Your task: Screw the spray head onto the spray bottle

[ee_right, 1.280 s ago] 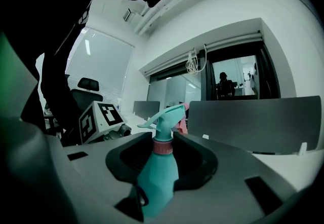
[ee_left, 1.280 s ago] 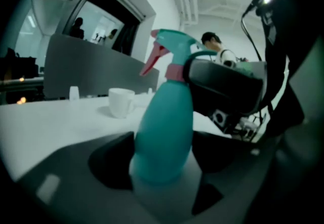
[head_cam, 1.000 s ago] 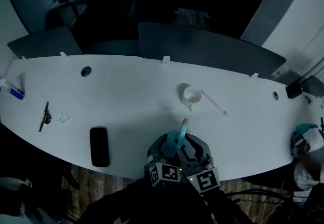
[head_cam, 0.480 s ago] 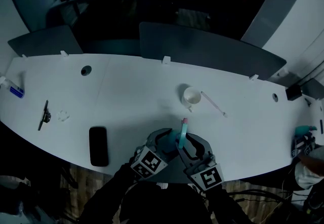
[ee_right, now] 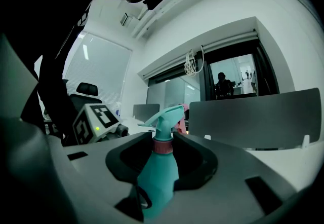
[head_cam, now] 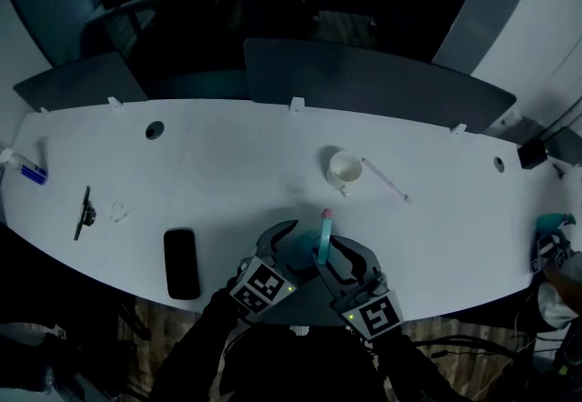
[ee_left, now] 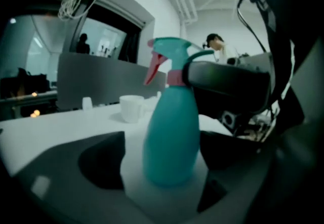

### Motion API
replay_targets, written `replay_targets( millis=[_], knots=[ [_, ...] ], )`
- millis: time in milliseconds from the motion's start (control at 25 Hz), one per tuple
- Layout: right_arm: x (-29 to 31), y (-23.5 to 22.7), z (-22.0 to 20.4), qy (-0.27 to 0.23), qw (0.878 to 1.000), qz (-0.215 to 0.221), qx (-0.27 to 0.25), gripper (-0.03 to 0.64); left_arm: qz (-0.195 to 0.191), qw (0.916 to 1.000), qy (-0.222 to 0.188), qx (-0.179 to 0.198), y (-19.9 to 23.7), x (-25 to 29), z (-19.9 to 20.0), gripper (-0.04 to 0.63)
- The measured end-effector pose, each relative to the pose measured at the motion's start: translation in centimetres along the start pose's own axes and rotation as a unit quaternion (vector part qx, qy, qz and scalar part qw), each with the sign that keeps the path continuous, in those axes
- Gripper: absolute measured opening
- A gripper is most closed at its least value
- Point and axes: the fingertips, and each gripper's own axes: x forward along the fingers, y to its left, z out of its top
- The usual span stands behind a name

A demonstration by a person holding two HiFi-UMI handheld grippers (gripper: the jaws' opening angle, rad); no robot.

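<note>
Spray bottle (ee_left: 169,137) is stood near the table's (head_cam: 227,173) front edge, spray head (ee_left: 172,53) on top, clamped at the neck by the right gripper (ee_right: 163,156). Left gripper's (ee_left: 164,159) jaws have just been opened clear of the body. A square re-grip low on the body is advised before 1 more turn.

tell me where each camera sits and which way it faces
Head view: on the person's head, looking steeply down at the table; left hand-held gripper, right hand-held gripper and sleeves show.
Left gripper view: along its jaws, which have just been opening, the bottle free between them; the right one's jaw grips the neck.
Right gripper view: along its jaws, shut on the bottle's neck; the person's torso and left cube show.
Shared: both gripper views show the bottle.
</note>
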Motion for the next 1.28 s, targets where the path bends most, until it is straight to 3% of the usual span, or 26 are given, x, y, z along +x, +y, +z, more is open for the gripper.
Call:
replay_targets(
  millis=[40,80,160,280,400,480,560,680,760,840,920,1000,1080,1120,1200,1280],
  knots=[
    [-0.1,-0.1,0.0,-0.001,1.000,-0.001,-0.001,0.133,-0.042,0.9991,0.007,-0.006,-0.6,0.4,0.0,0.444],
    [-0.2,-0.1,0.0,-0.002,1.000,-0.003,-0.001,0.133,-0.071,0.9974,0.014,-0.009,-1.1,0.7,0.0,0.367],
    [-0.2,-0.2,0.1,-0.007,1.000,-0.009,0.003,0.133,-0.073,0.9972,0.017,-0.011,-1.4,0.7,0.2,0.367],
    [-0.2,-0.2,0.3,-0.012,0.999,-0.029,-0.008,0.133,0.031,0.9986,-0.011,-0.041,-0.9,0.5,0.4,0.365],
    [-0.3,-0.1,-0.1,-0.003,0.999,-0.051,-0.014,0.133,0.161,0.9842,-0.019,-0.070,-0.6,0.3,0.1,0.365],
    [-0.3,-0.1,-0.2,0.000,0.999,-0.050,-0.011,0.133,0.186,0.9807,-0.003,-0.061,-0.7,0.4,-0.1,0.365],
    [-0.3,0.0,-0.2,0.000,0.999,-0.043,-0.008,0.133,0.145,0.9887,0.000,-0.040,-0.8,0.3,-0.1,0.367],
    [-0.3,0.1,-0.2,0.001,1.000,-0.024,0.003,0.133,0.020,0.9996,-0.005,-0.019,-0.9,-0.1,0.1,0.411],
    [-0.3,0.0,-0.1,-0.001,1.000,-0.013,0.003,0.133,-0.066,0.9976,0.007,-0.020,-1.2,0.1,0.2,0.403],
    [-0.3,0.0,-0.1,-0.002,1.000,-0.016,-0.005,0.133,-0.096,0.9952,0.016,-0.015,-1.5,0.2,0.4,0.357],
    [-0.4,-0.2,-0.1,-0.002,1.000,-0.026,-0.005,0.133,-0.049,0.9985,0.003,-0.023,-1.3,0.2,0.6,0.354],
    [-0.3,-0.2,0.0,-0.005,0.999,-0.034,-0.005,0.133,0.051,0.9974,-0.017,-0.049,-1.0,0.1,0.6,0.353],
    [-0.1,0.0,0.0,-0.005,0.999,-0.037,-0.007,0.133,0.158,0.9855,-0.013,-0.061,-0.8,0.0,0.2,0.353],
    [-0.1,0.0,0.0,-0.006,0.999,-0.038,-0.005,0.133,0.192,0.9797,-0.005,-0.057,-0.9,0.0,0.0,0.353],
    [-0.2,0.0,0.0,-0.007,0.999,-0.039,0.000,0.133,0.193,0.9802,0.002,-0.043,-1.0,0.0,-0.3,0.357],
    [-0.3,0.1,-0.1,-0.002,0.999,-0.033,-0.002,0.133,0.136,0.9898,-0.015,-0.039,-0.9,-0.3,-0.3,0.372]
  ],
)
